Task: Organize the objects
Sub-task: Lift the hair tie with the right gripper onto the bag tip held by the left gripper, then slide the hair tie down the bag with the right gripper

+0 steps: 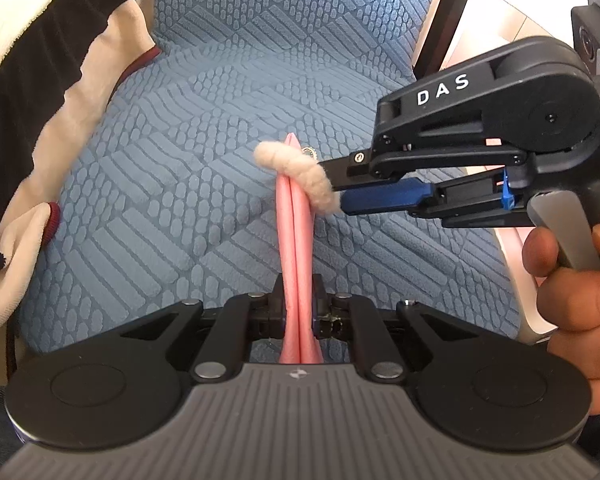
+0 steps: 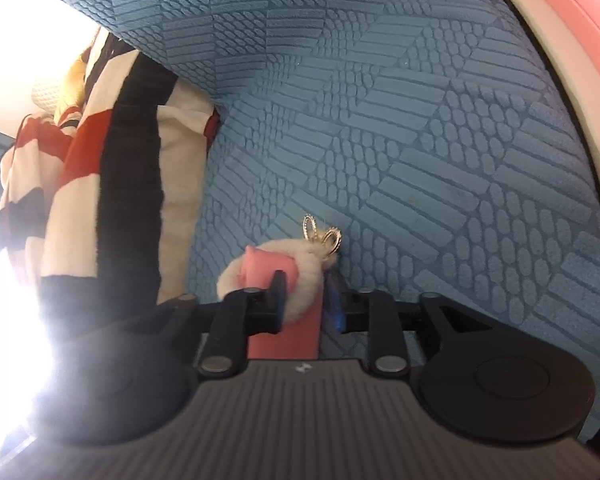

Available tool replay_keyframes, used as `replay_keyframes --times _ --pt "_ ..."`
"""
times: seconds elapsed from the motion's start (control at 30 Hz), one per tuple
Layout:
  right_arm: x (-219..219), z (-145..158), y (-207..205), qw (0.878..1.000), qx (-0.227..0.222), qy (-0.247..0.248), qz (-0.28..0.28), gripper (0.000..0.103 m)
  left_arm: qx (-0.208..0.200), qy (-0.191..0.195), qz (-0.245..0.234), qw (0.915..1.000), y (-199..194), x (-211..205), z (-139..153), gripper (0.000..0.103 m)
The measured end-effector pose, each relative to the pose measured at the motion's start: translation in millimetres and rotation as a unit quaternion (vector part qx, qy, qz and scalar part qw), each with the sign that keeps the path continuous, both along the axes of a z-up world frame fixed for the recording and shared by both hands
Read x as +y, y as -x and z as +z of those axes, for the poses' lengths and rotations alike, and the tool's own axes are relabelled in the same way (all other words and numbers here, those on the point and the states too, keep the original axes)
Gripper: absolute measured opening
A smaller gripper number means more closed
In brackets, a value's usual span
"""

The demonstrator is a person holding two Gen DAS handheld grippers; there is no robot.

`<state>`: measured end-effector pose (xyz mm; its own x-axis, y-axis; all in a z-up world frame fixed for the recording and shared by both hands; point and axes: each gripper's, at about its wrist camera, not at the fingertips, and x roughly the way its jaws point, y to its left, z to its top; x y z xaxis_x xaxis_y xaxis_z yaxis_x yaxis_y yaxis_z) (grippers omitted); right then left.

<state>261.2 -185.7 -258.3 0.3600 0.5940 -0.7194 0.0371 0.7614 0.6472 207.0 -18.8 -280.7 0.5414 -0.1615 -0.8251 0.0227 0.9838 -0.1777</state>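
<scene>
Fuzzy hair tie [image 1: 300, 172] going onto pink folded strip [image 1: 296, 240], above blue seat cushion [image 1: 180, 160].
Tie: soft, light, stretchy, with a small metal charm [image 2: 320, 234], so grip the fluff. Strip: stiff-ish, springy. Left gripper [image 1: 298, 300] is clamped on the strip's base; right gripper [image 1: 336, 188] pinches the tie, looped round the strip's tip. Striped cloth [image 1: 40, 60] lies left.

"DAS" on right gripper [image 1: 342, 184] housing
</scene>
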Motion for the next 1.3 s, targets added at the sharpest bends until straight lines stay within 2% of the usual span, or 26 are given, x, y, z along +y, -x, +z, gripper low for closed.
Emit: replay_keyframes --times 0.37,0.5,0.67,0.87,1.03,1.13,1.17,1.3 --pt "-8.3 3.6 2.6 1.0 0.002 0.02 -0.017 0.054 -0.003 -0.013 -0.006 0.9999 -0.7 -4.3 -1.0 0.012" --pt "-12.2 7.3 1.7 1.0 -0.003 0.016 -0.027 0.056 -0.003 -0.014 -0.005 0.9999 -0.7 -5.0 -0.9 0.012" --pt "-14.6 17.6 -1.0 0.998 -0.025 0.042 -0.041 0.059 -0.003 -0.013 -0.004 0.9999 -0.6 -5.3 -0.9 0.012" --pt "-12.0 25.7 -4.2 0.997 -0.046 0.045 -0.046 0.059 -0.004 -0.016 -0.008 0.9998 -0.6 -6.9 0.0 0.012" --pt "8.5 29.7 -9.3 0.997 -0.069 0.029 -0.006 0.054 -0.007 -0.027 -0.016 0.9995 -0.2 -10.4 0.2 0.012" --pt "20.2 28.1 -14.0 0.997 -0.069 0.038 0.017 0.036 -0.008 -0.034 -0.022 0.9992 0.1 -12.0 0.3 0.012" --pt "22.7 25.9 -15.1 0.997 -0.063 0.047 0.022 0.026 -0.01 -0.037 -0.024 0.999 0.3 -12.9 0.2 0.012" --pt "16.7 22.1 -14.5 0.998 -0.047 0.037 0.022 0.025 -0.022 -0.074 -0.046 0.996 2.8 -22.2 0.7 0.012"
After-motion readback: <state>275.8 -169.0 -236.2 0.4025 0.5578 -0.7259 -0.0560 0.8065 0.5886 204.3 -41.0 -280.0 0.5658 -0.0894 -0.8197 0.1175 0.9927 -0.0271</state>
